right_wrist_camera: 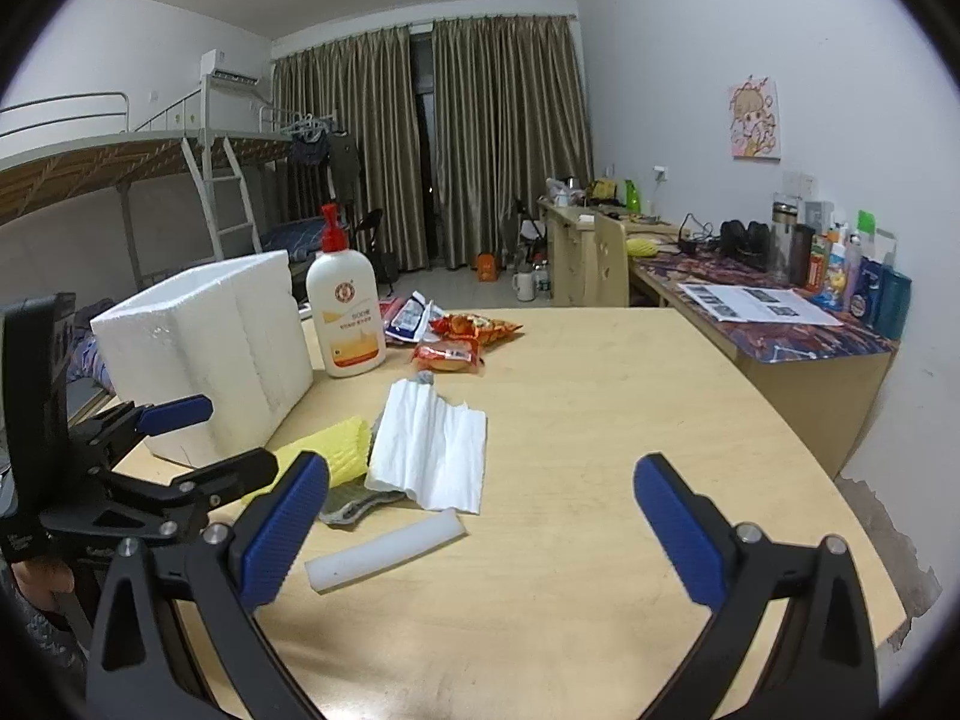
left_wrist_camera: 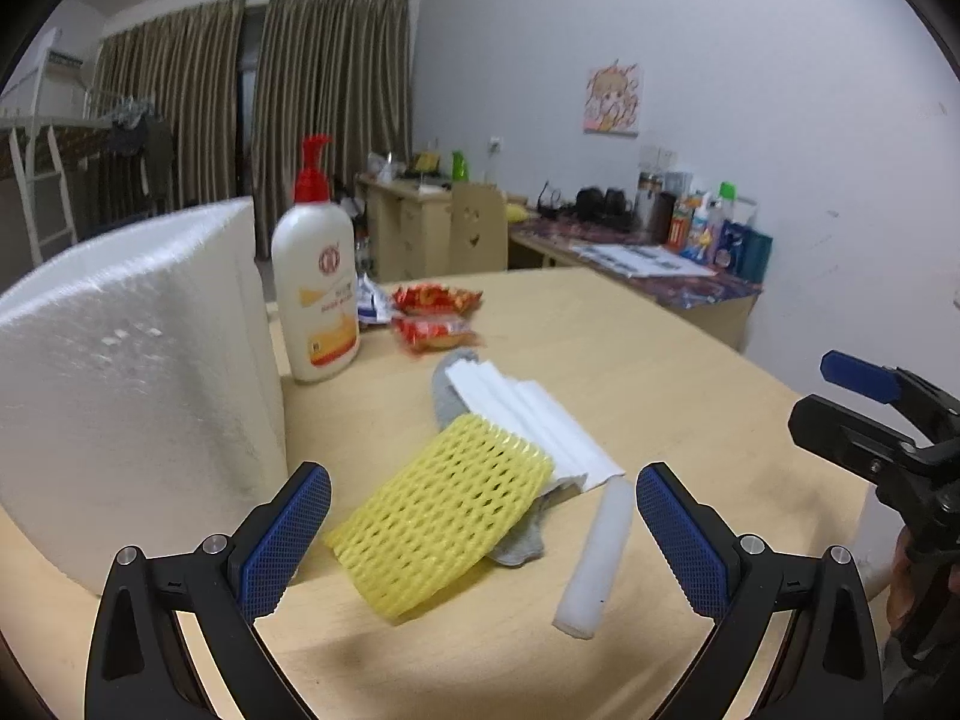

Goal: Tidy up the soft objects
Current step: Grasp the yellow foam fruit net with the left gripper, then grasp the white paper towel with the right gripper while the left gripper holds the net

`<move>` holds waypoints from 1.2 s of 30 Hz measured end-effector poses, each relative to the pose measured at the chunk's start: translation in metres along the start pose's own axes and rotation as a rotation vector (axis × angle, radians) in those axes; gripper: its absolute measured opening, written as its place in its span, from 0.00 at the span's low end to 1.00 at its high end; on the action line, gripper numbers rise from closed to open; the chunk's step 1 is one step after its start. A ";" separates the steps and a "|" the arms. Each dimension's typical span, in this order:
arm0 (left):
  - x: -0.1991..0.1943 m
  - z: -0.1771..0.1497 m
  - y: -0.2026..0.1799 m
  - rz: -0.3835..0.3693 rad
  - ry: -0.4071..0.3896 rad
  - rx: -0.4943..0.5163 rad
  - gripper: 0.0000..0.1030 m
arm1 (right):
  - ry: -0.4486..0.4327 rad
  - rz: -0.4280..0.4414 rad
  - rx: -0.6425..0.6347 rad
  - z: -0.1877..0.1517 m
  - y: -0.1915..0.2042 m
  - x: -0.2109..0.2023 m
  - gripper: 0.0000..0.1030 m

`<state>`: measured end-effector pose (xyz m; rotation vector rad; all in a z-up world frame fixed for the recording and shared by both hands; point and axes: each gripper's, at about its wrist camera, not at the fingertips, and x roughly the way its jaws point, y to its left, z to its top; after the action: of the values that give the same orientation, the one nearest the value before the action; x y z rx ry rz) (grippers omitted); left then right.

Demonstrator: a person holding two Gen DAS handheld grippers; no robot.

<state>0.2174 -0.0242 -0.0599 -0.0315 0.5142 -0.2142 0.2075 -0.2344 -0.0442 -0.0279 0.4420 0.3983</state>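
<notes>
A: Both claws, the left claw [left_wrist_camera: 483,531] and the right claw [right_wrist_camera: 480,525], hang spread wide and empty.

B: Yep. The yellow foam net [left_wrist_camera: 444,516] lies on the sock [left_wrist_camera: 522,546] beside the foam box [left_wrist_camera: 132,360] on the surface [left_wrist_camera: 660,372]. Best pinch the net's free edge only.

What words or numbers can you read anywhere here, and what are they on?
"500" followed by a blurred unit: on the lotion bottle, above its orange band.
Round red emblem and smaller print on that bottle: too blurred to read.
Red snack packets: print unreadable.
Printed sheets and desk bottles: too small.
</notes>
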 end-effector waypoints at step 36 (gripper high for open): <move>0.070 -0.012 0.039 0.018 0.260 -0.098 0.18 | 0.205 0.130 -0.095 0.021 0.005 0.094 1.00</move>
<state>0.2781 -0.0007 -0.1078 -0.0957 0.7832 -0.1762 0.2917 -0.1927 -0.0642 -0.1334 0.6292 0.5472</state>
